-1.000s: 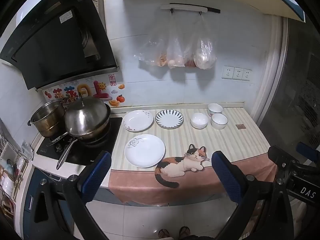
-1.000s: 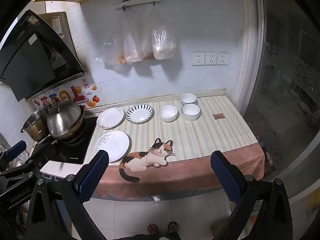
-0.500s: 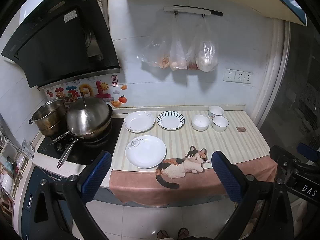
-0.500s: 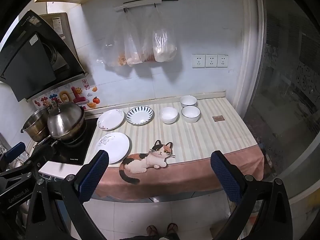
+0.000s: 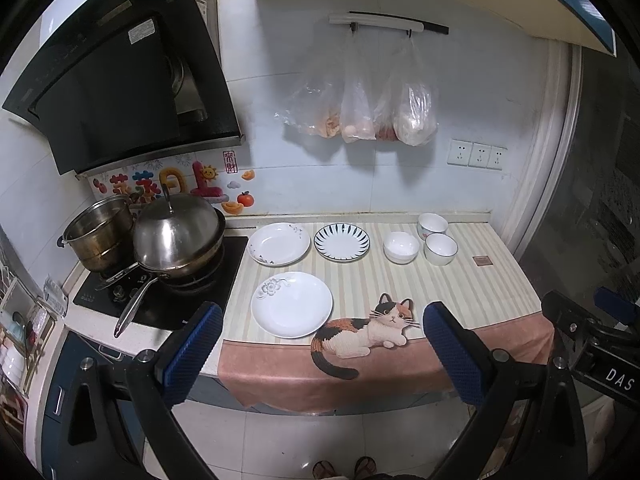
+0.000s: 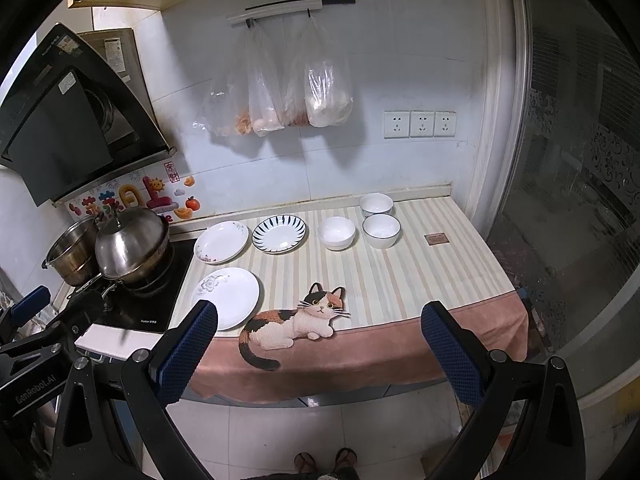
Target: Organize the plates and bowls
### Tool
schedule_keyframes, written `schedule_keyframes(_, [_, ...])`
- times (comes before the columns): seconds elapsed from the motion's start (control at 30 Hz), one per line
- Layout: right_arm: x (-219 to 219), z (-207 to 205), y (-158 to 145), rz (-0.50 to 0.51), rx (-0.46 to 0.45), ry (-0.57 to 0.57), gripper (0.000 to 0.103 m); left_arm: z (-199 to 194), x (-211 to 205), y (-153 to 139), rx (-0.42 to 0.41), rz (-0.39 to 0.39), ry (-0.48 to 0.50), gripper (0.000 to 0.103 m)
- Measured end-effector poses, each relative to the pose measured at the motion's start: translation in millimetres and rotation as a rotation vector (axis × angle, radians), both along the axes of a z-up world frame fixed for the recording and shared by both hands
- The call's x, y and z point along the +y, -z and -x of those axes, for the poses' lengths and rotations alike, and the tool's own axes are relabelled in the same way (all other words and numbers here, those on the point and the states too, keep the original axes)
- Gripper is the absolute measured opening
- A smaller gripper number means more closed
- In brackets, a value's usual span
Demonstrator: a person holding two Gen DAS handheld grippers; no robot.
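Observation:
Three plates lie on the striped counter mat (image 5: 460, 280): a white floral plate (image 5: 291, 304) at the front, a second white plate (image 5: 278, 243) behind it, and a blue-striped plate (image 5: 341, 241) to its right. Three white bowls (image 5: 401, 246) (image 5: 440, 249) (image 5: 432, 225) stand further right. The same plates (image 6: 229, 297) and bowls (image 6: 336, 232) show in the right wrist view. My left gripper (image 5: 320, 344) and right gripper (image 6: 318, 342) are both open and empty, held well in front of the counter, above the floor.
A stove (image 5: 160, 296) at the left carries a lidded wok (image 5: 176, 236) and a steel pot (image 5: 100, 236). A range hood (image 5: 116, 80) hangs above it. Plastic bags (image 5: 360, 108) hang on the wall. A glass door (image 6: 580, 200) stands at the right.
Both views have shifted slightly, with the counter sitting a little lower in frame. The plates and bowls have not moved. Both grippers stay open.

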State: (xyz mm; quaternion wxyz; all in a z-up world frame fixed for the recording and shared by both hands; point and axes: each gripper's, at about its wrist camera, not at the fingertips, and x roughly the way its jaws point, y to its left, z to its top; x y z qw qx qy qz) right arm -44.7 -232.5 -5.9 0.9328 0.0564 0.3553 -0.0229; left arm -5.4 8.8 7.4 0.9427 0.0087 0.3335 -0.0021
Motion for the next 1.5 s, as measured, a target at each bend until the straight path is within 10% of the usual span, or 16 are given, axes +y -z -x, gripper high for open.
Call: schedule_keyframes(1.5, [-3, -18, 8, -0.006, 0.019, 0.001, 0.103, -22, -2, 12, 0.021, 0.0, 0.001, 0.103])
